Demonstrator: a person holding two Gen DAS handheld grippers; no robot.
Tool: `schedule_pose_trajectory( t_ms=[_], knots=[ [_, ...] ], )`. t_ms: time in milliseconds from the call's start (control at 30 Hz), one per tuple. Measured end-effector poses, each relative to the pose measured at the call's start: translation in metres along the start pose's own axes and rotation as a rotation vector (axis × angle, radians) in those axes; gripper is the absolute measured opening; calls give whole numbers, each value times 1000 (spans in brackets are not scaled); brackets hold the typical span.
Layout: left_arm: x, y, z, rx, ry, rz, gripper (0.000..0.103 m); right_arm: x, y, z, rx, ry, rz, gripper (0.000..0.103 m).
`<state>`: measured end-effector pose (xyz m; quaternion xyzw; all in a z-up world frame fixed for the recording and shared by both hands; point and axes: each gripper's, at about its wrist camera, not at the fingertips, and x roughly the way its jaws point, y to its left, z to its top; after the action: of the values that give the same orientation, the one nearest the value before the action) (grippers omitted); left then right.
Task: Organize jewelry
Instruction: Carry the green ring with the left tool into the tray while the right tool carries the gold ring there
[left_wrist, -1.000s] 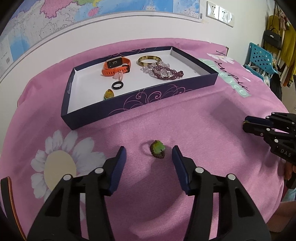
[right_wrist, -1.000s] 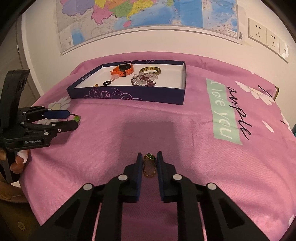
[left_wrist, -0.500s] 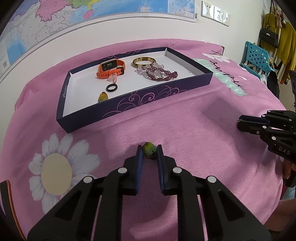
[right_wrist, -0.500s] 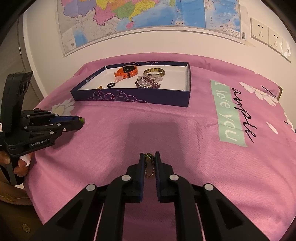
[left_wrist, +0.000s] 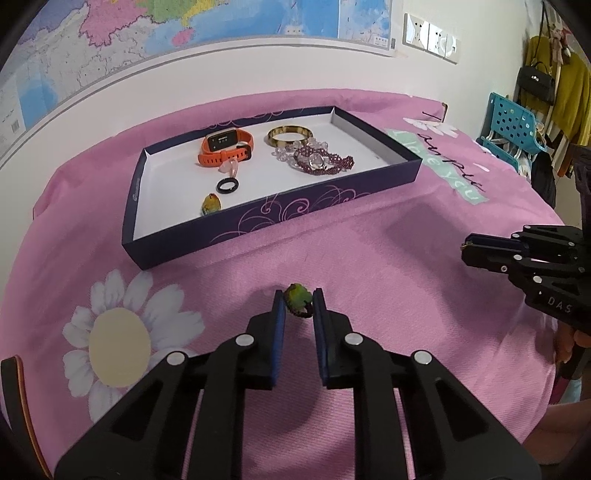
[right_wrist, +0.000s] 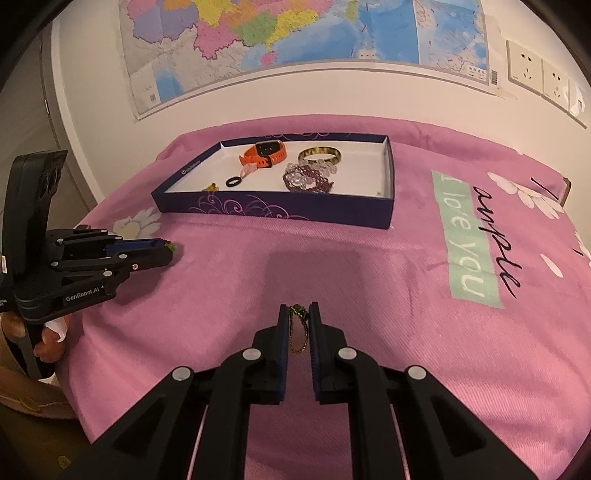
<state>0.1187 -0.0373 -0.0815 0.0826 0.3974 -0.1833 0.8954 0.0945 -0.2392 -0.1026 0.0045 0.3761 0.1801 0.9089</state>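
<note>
My left gripper is shut on a green and yellow ring, held just above the pink cloth in front of the navy tray. My right gripper is shut on a green-stone pendant with a thin chain that hangs between the fingers. The tray holds an orange watch, a gold bangle, a purple bead bracelet, a black ring and a small yellow-green charm. Each gripper shows in the other's view: the right and the left.
A pink cloth with a daisy print covers the round table against a wall with a map. A blue chair and hanging clothes stand at the far right.
My left gripper closed on the green and yellow ring and lifted it slightly. My right gripper tightened on the pendant and raised it. Both moved a little toward the tray.
</note>
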Motion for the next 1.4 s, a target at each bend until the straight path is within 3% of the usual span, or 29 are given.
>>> schedule_pose_trajectory(
  t_ms=[800,1400],
  knots=[
    [-21,8,14,-40,-73,2,15,-3,21,32,-31,-93,87,9],
    [-14,25,39,-76,-104,25,15,13,24,73,-92,-119,87,9]
  ],
)
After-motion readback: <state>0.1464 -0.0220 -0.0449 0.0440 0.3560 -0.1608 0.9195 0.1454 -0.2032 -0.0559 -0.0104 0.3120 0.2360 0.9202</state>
